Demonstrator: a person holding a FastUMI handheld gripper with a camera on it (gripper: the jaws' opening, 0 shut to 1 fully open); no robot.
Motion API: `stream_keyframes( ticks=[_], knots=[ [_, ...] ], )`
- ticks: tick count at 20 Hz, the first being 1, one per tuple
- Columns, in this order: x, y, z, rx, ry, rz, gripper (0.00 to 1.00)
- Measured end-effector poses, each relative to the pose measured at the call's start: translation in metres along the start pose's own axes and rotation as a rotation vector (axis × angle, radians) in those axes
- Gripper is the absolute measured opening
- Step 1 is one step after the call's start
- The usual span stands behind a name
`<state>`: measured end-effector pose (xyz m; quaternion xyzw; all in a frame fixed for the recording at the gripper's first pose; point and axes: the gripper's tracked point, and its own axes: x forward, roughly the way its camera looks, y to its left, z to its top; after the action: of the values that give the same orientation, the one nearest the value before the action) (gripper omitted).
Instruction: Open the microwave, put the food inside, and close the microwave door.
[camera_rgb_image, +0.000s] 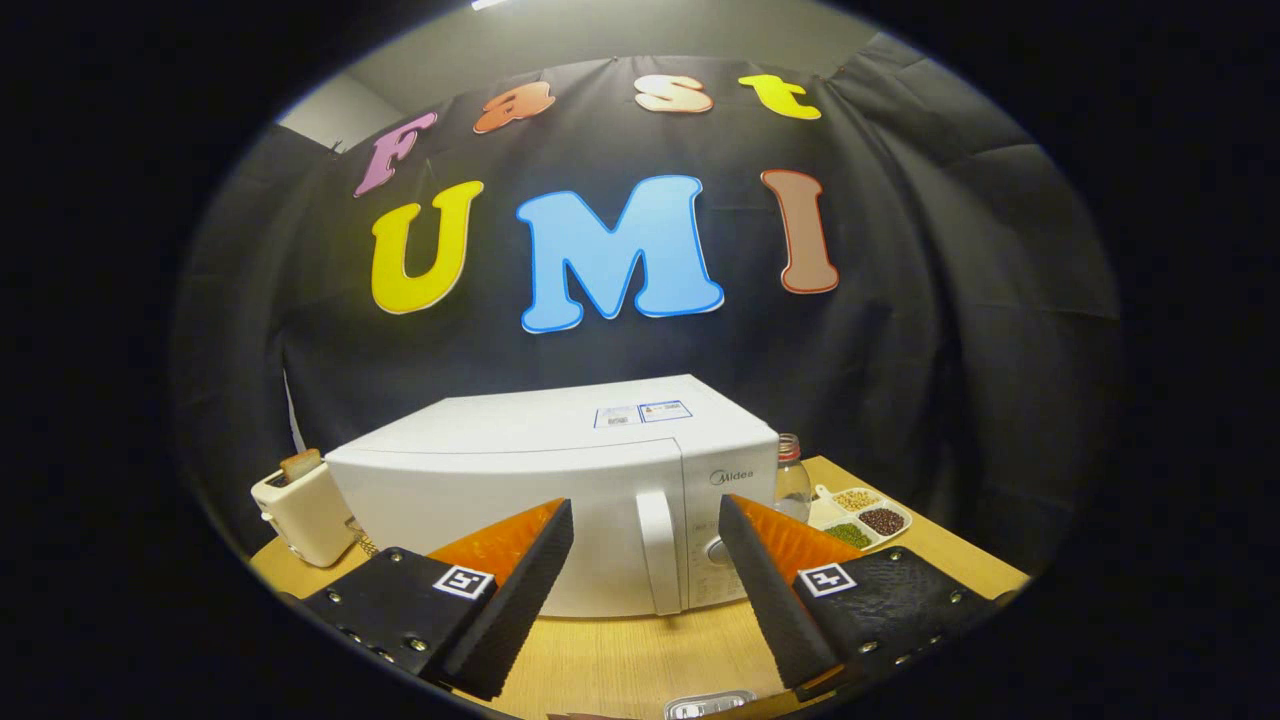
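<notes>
A white microwave (520, 480) stands on the wooden table (620, 660) with its door shut. Its upright white handle (656, 550) is at the door's right side, beside the control panel. My gripper (645, 520) is open, a short way in front of the door. The handle lies beyond the fingers, in line with the gap between them. Both fingers have black ribbed pads (530, 585) and orange sides, and nothing is held between them. A clear-topped container (710, 706), perhaps the food, peeks up at the table's near edge below the fingers.
A cream toaster (300, 510) with a slice of bread in it stands left of the microwave. To the right are a clear bottle (790, 480) and a white divided dish (860, 515) of beans and grains. Bare table lies ahead of the microwave.
</notes>
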<state>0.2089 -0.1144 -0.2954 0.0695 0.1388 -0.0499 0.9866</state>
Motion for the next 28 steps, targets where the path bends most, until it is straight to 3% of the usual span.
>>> stream_keyframes(
  ticks=[6,9,10,11,12,15,18,19,20,26,28],
  knots=[
    [0.040,-0.010,-0.028,-0.026,0.013,-0.054,0.92],
    [0.053,-0.008,-0.037,-0.074,0.009,-0.071,0.82],
    [0.056,-0.005,-0.040,-0.091,0.007,-0.063,0.71],
    [0.058,-0.004,-0.044,-0.113,0.015,-0.069,0.71],
    [0.054,-0.003,-0.045,-0.137,0.019,-0.079,0.58],
    [0.057,-0.009,-0.047,-0.163,0.028,-0.110,0.33],
    [0.057,-0.009,-0.050,-0.079,0.073,-0.089,0.21],
    [0.057,-0.008,-0.052,-0.084,0.078,-0.091,0.21],
    [0.055,-0.008,-0.048,-0.101,0.068,-0.096,0.11],
    [0.037,-0.005,-0.051,-0.061,0.084,-0.065,0.11],
    [0.018,-0.003,-0.052,-0.134,0.053,-0.062,0.11]
  ],
)
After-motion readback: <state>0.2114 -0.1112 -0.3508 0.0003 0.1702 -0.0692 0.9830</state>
